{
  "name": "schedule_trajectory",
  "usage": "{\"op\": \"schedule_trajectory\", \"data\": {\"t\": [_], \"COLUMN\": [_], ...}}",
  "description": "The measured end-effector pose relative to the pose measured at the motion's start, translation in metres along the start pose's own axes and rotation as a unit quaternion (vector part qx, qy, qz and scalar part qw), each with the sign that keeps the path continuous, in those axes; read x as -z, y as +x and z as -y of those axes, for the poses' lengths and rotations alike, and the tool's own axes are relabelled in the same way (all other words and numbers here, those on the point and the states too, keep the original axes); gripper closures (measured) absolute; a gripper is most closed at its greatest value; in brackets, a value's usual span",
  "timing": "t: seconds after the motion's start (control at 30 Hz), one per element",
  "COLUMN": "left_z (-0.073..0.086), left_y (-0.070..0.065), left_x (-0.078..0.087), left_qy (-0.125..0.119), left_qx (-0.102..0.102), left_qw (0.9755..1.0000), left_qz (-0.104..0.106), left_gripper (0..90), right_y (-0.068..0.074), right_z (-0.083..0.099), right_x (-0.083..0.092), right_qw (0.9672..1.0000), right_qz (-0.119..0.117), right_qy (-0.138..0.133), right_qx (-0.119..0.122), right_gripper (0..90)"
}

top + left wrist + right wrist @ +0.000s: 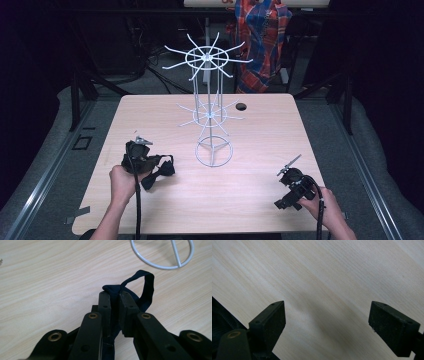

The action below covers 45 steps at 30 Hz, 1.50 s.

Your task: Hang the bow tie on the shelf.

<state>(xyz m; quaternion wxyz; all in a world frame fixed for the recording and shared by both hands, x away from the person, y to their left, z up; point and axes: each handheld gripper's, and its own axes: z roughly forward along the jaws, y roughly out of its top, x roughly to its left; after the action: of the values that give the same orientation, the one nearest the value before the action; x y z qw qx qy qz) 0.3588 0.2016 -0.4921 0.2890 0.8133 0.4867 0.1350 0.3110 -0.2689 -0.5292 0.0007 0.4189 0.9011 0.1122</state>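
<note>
Dark navy fabric bow tie with a looped strap [140,290] sits pinched between the jaws of the left gripper [115,298], low over the pale wooden table [250,200], near the ring base of the white wire rack with spoked hook tiers [213,152]. The right gripper [327,322] hangs spread wide, empty. With so little cloth pinched, the tie may slip free, or its loop could snag a spoke.

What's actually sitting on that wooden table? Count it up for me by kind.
White wire rack: 1
Dark fabric strap, pinched between the left gripper's jaws: 1
Handheld grippers: 2, the left one and the right gripper, its jaws wide apart over bare table
Total: 4
</note>
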Motion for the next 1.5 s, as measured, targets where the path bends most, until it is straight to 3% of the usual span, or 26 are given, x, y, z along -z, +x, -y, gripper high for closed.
{"op": "schedule_trajectory", "data": {"t": [0.33,0.37,0.5,0.53,0.57,0.67,0.7,0.73,0.83,0.9,0.97,1.13,1.3,1.33,1.47,1.5], "left_z": [-0.003,-0.003,-0.003,-0.003,-0.003,-0.004,-0.004,-0.004,-0.005,-0.006,-0.007,-0.010,-0.013,-0.014,-0.018,-0.019], "left_y": [-0.003,-0.003,-0.003,-0.003,-0.003,-0.002,-0.003,-0.003,-0.004,-0.004,-0.005,-0.005,-0.004,-0.004,-0.004,-0.004], "left_x": [0.012,0.013,0.016,0.017,0.017,0.019,0.019,0.020,0.021,0.022,0.023,0.026,0.029,0.030,0.032,0.032], "left_qy": [-0.026,-0.030,-0.040,-0.043,-0.043,-0.042,-0.046,-0.047,-0.052,-0.054,-0.056,-0.062,-0.075,-0.073,-0.077,-0.079], "left_qx": [-0.009,-0.010,-0.007,-0.008,-0.008,-0.009,-0.008,-0.009,-0.009,-0.011,-0.015,-0.015,-0.014,-0.019,-0.024,-0.024], "left_qw": [0.9996,0.9995,0.9992,0.9990,0.9990,0.9990,0.9989,0.9988,0.9986,0.9985,0.9983,0.9979,0.9971,0.9972,0.9967,0.9966], "left_qz": [0.007,0.006,0.007,0.007,0.007,0.009,0.007,0.007,0.005,0.005,0.005,0.006,0.004,0.006,0.006,0.007], "left_gripper": [81.3,81.2,81.2,81.2,81.2,81.2,81.2,81.2,81.2,81.2,81.2,81.2,81.3,81.2,81.2,81.2], "right_y": [0.000,0.001,0.002,-0.001,-0.001,0.000,0.003,0.002,0.002,-0.001,0.002,0.002,0.002,0.000,0.000,0.004], "right_z": [-0.001,0.000,0.000,-0.001,-0.001,-0.001,0.002,0.000,0.001,-0.001,0.000,0.000,0.000,-0.001,-0.001,0.002], "right_x": [0.001,-0.001,-0.001,0.002,0.002,0.001,-0.004,-0.002,-0.002,0.002,-0.001,-0.002,-0.002,0.001,0.001,-0.004], "right_qw": [0.9999,1.0000,1.0000,0.9999,0.9999,1.0000,0.9995,0.9999,0.9999,0.9998,1.0000,1.0000,1.0000,0.9999,0.9997,0.9996], "right_qz": [0.002,0.002,0.001,0.003,0.003,0.001,-0.005,-0.002,-0.001,0.003,-0.002,0.001,0.000,0.002,0.004,-0.003], "right_qy": [0.009,-0.006,-0.007,0.012,0.012,0.008,-0.025,-0.007,-0.011,0.016,-0.002,-0.002,-0.002,0.013,0.019,-0.023], "right_qx": [0.007,-0.005,-0.007,0.010,0.010,0.006,-0.021,-0.008,-0.010,0.013,-0.003,-0.007,-0.006,0.007,0.013,-0.019], "right_gripper": [14.0,14.0,14.0,14.0,14.0,14.0,14.0,14.0,14.0,14.0,14.0,14.0,14.0,14.0,14.0,14.0]}}
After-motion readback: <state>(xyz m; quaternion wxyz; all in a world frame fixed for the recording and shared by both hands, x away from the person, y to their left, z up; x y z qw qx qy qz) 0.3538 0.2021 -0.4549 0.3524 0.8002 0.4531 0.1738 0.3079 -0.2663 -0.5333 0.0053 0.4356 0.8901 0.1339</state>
